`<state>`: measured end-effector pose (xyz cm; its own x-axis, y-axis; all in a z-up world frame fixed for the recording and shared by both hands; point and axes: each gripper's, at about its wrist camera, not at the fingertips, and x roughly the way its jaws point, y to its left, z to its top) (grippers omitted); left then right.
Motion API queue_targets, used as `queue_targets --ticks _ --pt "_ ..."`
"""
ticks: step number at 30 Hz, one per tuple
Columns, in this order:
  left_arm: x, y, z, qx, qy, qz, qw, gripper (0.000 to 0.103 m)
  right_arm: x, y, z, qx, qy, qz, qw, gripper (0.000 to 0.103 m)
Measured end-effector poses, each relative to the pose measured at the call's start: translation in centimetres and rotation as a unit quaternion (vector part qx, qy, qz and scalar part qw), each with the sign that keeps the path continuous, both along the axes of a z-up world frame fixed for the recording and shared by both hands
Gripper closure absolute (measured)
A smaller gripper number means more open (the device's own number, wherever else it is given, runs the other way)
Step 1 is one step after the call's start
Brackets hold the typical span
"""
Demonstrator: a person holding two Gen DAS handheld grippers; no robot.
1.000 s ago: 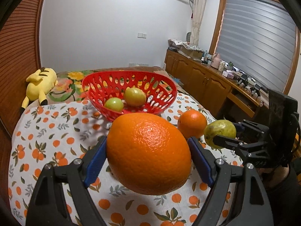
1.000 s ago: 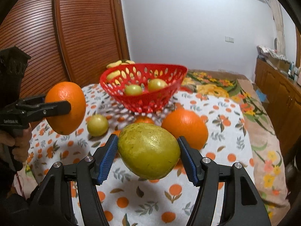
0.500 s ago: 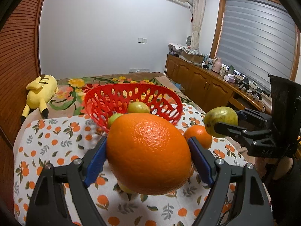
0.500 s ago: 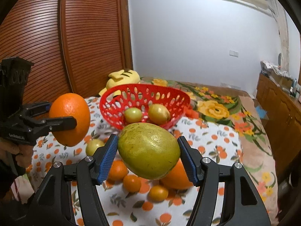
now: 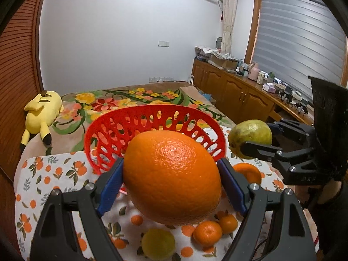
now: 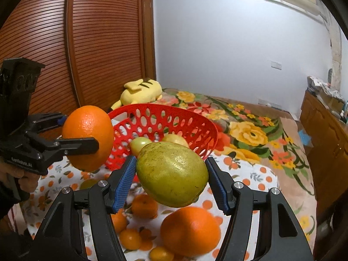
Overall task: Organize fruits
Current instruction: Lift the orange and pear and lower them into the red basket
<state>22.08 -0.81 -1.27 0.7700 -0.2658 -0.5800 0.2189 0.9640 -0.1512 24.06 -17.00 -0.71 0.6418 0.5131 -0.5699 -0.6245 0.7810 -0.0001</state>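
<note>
The left tool (image 5: pixel 171 181) grips the large orange (image 5: pixel 171 182) and the right tool (image 6: pixel 171 181) clamps the green fruit (image 6: pixel 171 174), both carried just short of the red basket (image 5: pixel 108 143). Each should clear the rim, then release low onto bare basket floor.

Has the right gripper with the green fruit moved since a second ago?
Yes. The right gripper, shut on the green fruit, has risen and advanced toward the red basket, whose rim now sits level with the fruit.
</note>
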Motion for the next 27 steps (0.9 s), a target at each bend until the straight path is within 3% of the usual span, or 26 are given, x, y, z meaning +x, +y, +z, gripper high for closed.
queue_targets --ticks 19,27 --pt "4.9 -0.7 -2.6 0.025 0.044 0.003 0.9987 0.019 5.1 1.2 -1.1 -0.001 0.022 0.020 1.000 0.037" --pt "5.9 -0.4 -3.5 0.006 0.071 0.003 0.9975 0.019 5.6 1.3 -1.3 -0.004 0.024 0.022 0.999 0.037"
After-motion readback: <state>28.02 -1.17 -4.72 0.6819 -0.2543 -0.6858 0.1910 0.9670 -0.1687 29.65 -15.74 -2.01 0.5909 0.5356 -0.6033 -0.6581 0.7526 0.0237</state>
